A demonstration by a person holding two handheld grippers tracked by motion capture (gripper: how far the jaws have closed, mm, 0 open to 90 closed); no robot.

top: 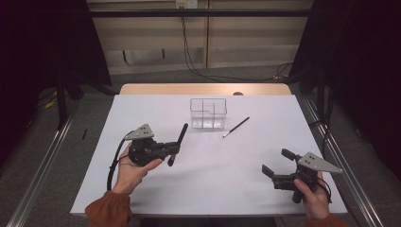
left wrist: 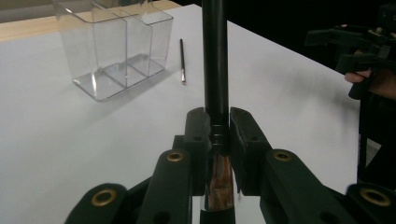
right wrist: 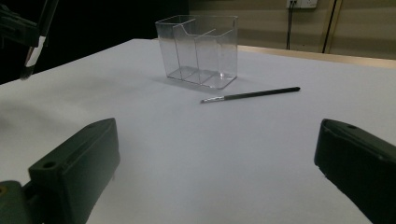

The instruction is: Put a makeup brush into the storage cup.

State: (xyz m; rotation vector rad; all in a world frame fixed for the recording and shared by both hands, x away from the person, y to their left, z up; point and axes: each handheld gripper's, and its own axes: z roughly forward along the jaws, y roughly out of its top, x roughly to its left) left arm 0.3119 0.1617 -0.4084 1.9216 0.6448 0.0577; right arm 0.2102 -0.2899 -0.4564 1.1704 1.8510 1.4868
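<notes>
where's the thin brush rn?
High view: the thin brush lies flat on the white table, just right of the clear organizer, apart from it and from both grippers.

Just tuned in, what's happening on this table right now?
A person works with a hand-held gripper in each hand. The left hand-held gripper is shut on a thick black makeup brush, held above the white table. The right hand-held gripper is open, holding nothing. A clear plastic three-compartment organiser stands empty at the far side, with a thin black brush lying flat beside it.
</notes>
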